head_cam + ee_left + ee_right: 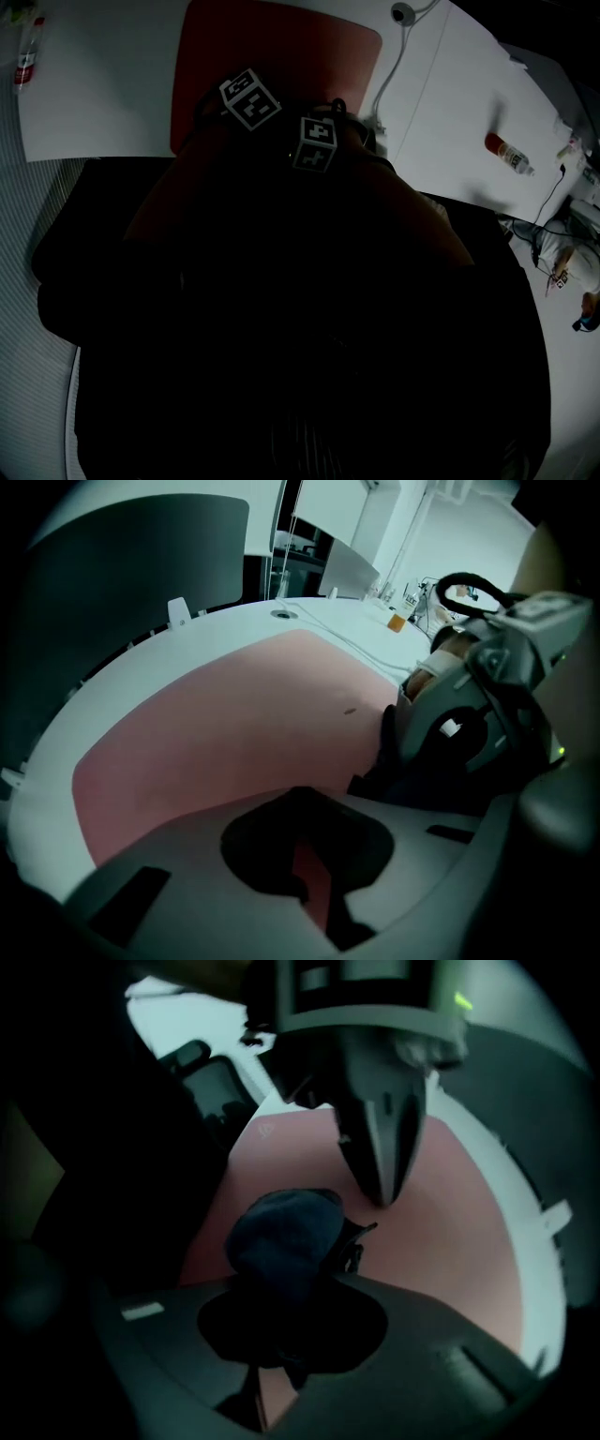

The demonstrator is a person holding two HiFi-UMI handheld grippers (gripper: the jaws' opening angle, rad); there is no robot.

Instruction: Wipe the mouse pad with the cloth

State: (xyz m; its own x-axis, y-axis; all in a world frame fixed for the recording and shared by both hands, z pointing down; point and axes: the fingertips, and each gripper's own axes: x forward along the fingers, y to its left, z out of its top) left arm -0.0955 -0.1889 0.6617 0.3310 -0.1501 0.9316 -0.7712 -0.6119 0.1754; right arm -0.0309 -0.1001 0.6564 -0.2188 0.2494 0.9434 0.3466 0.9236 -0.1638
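The red mouse pad (281,56) lies on the white table at the top of the head view. It looks pink in the left gripper view (225,724) and in the right gripper view (450,1232). My right gripper (281,1288) is shut on a bunched dark blue cloth (281,1227), which rests on the pad's near part. My left gripper (380,1185) points down at the pad just beyond the cloth, its jaws together and nothing in them. In its own view the left gripper (305,855) hovers over the pad's near edge. Both marker cubes (249,98) (317,142) sit close together above the pad's front edge.
My dark torso and arms fill most of the head view. On the white table (103,84) a bottle (28,56) lies far left and another bottle (509,153) lies at the right. A cable (394,66) runs beside the pad. A dark panel (122,583) stands behind the table.
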